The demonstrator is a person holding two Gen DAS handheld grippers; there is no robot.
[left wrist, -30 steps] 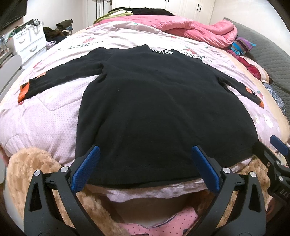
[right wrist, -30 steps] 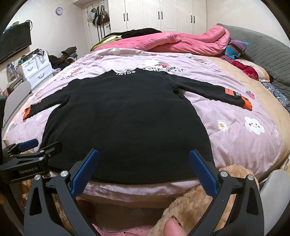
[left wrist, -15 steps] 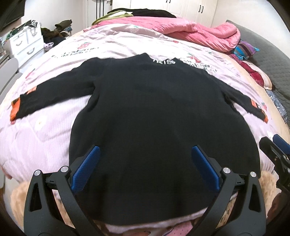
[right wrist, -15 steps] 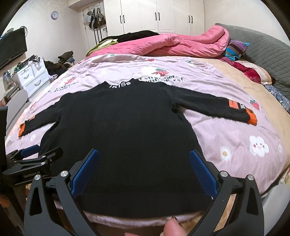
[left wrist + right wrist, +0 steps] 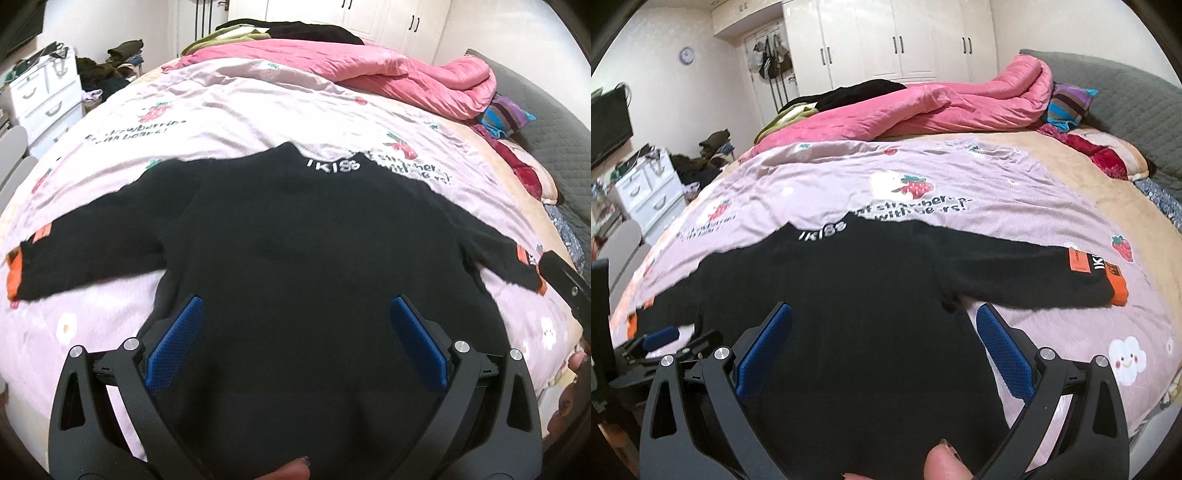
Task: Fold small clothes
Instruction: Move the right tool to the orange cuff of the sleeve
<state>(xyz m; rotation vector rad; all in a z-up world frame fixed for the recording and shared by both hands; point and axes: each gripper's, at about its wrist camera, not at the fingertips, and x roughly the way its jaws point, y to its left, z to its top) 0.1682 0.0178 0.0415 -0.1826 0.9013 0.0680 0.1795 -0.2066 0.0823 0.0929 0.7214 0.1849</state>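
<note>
A small black sweater lies flat on the bed with both sleeves spread out, orange patches at the cuffs and white letters at the collar; it also shows in the right wrist view. My left gripper is open over the sweater's lower body, left of middle. My right gripper is open over the lower right part of the body, near the right armpit. The right gripper's tip shows at the right edge of the left wrist view. The left gripper shows at the left of the right wrist view. The hem is hidden below the grippers.
The sweater lies on a pale pink strawberry-print cover. A bunched pink quilt and dark clothes lie at the far side. A striped pillow and grey headboard are at the right. White drawers stand left of the bed.
Both grippers have moved forward over the sweater, from the hem at the bed's edge to above its body. The sweater has not moved. Both grippers stay open.
</note>
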